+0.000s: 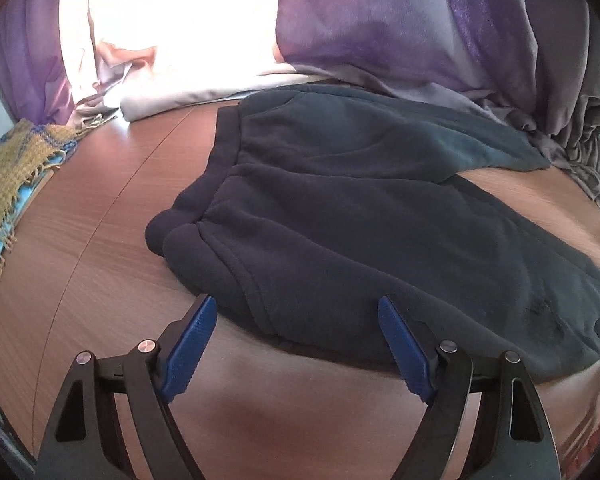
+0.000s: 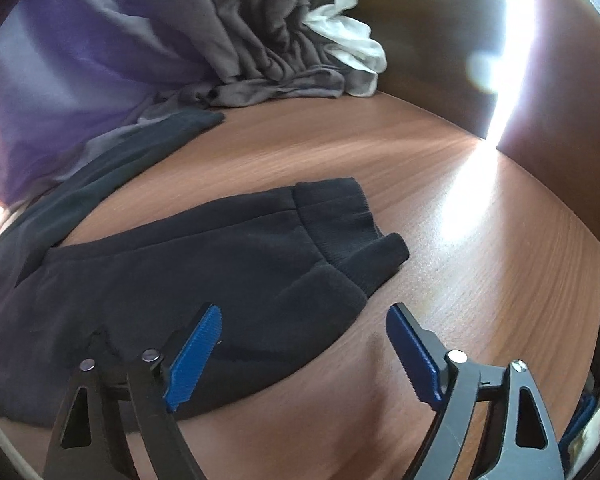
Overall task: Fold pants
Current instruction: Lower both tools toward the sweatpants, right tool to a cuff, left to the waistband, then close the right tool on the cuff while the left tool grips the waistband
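A wooden worktop (image 1: 100, 248) was seen bearing dark pants (image 1: 340, 216), folded and laid flat. The left tool (image 1: 298, 312) was held released above the waistband edge; the right tool (image 2: 304, 320) was held released at the cuffs (image 2: 340, 220).

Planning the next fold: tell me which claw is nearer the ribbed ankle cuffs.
Right. The right claw hangs open just short of the ankle cuffs; the left claw is open at the waistband end.

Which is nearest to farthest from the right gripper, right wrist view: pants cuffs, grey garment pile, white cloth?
From the right gripper:
1. Pants cuffs, just ahead, on the table.
2. Grey garment pile, far back, centre.
3. White cloth, behind the pile's right edge.
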Demonstrator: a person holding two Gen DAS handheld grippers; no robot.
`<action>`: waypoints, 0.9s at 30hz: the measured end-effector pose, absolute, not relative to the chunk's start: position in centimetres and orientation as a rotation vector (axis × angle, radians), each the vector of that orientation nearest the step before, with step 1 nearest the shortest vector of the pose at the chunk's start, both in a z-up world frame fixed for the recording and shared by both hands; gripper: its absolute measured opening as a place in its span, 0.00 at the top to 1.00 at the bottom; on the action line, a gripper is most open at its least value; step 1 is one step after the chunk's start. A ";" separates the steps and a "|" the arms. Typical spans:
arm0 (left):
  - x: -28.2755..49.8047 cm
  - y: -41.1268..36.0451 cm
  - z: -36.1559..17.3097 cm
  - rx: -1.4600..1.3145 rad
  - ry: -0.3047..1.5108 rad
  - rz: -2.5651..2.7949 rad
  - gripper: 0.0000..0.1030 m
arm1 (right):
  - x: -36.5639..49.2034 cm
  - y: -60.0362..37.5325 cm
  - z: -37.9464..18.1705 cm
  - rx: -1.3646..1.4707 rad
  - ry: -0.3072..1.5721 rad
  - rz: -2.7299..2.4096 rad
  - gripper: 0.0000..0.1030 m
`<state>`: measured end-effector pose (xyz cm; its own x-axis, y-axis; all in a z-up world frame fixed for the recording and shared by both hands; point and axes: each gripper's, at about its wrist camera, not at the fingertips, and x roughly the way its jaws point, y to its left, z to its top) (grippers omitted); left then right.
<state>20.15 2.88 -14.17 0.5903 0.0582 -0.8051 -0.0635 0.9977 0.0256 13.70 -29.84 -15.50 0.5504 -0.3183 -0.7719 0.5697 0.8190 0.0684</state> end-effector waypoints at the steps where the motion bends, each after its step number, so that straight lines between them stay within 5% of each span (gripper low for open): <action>1: 20.4 2.7 -14.4 0.003 0.946 0.076 0.20 | 13.8 -30.0 -15.7 0.337 0.837 -0.536 0.20; 7: 20.6 2.6 -15.1 -0.005 0.962 0.066 0.30 | 14.3 -30.8 -16.5 0.364 0.870 -0.544 0.28; 12: 20.8 2.7 -15.0 -0.031 0.965 0.041 0.54 | 14.5 -30.8 -16.5 0.347 0.872 -0.535 0.39; 18: 20.7 2.6 -14.6 -0.003 0.946 0.038 0.73 | 14.8 -30.7 -16.0 0.282 0.876 -0.535 0.72; 20: 20.6 2.6 -14.3 -0.001 0.937 0.030 0.75 | 14.8 -30.6 -15.5 0.251 0.866 -0.526 0.87; 27: 19.9 2.9 -12.6 0.006 0.887 0.009 0.79 | 14.1 -30.4 -13.5 0.254 0.820 -0.466 0.93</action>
